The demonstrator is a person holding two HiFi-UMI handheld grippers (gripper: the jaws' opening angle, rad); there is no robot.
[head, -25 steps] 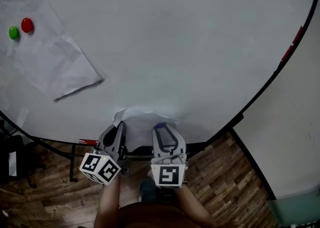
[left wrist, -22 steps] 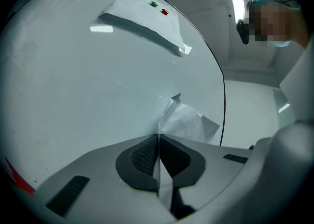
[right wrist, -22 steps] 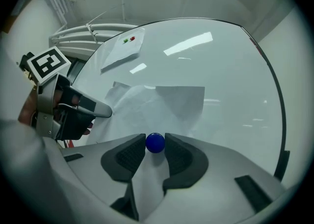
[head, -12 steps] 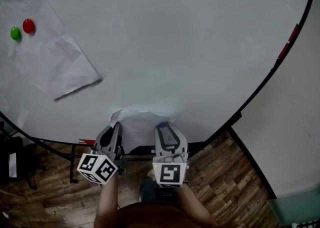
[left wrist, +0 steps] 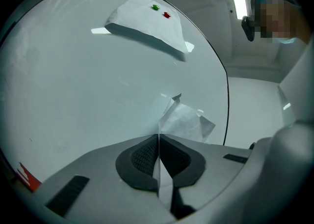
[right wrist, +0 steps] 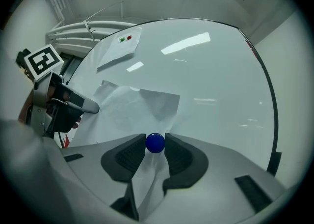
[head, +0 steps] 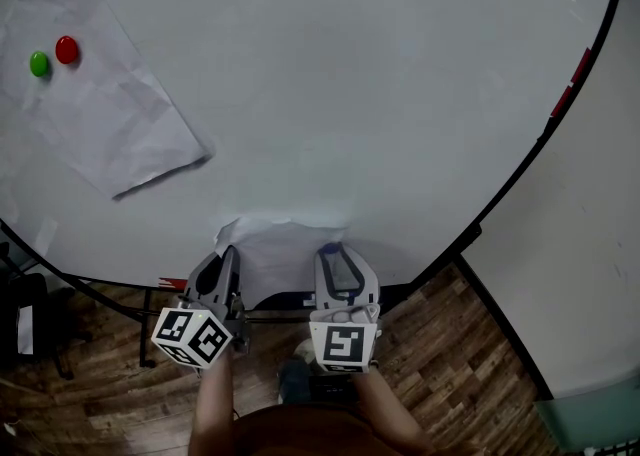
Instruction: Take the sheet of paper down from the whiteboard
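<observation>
Pads of my left tool (left wrist: 158, 137) were pressed flat together on a thin edge of the crumpled sheet (head: 282, 249), which ran straight down between them in the left gripper view. That sheet lay low on the whiteboard (head: 360, 94), near its bottom edge, with my two tools at its left and right sides and its creased upper part bulging off the board.

My right tool (right wrist: 155, 143) was closed on a round blue magnet (right wrist: 155, 142), one dark ribbed pad touching it on each side, so the jaws stood wide. The magnet sat against the lower part of the sheet, and more of the paper hung down below the jaws in the right gripper view. Both tools pointed at the board side by side, near each other but apart.

High at the board's left, well apart from my tools, a second sheet (head: 105, 119) lay wrinkled and flat against the board, with a green magnet (head: 39, 64) and a red magnet (head: 67, 49) just beside each other near its top.

Each tool carried its cube (head: 192, 336), printed with black-and-white square code patterns. Below the board's dark frame was a wooden floor (head: 450, 364).
</observation>
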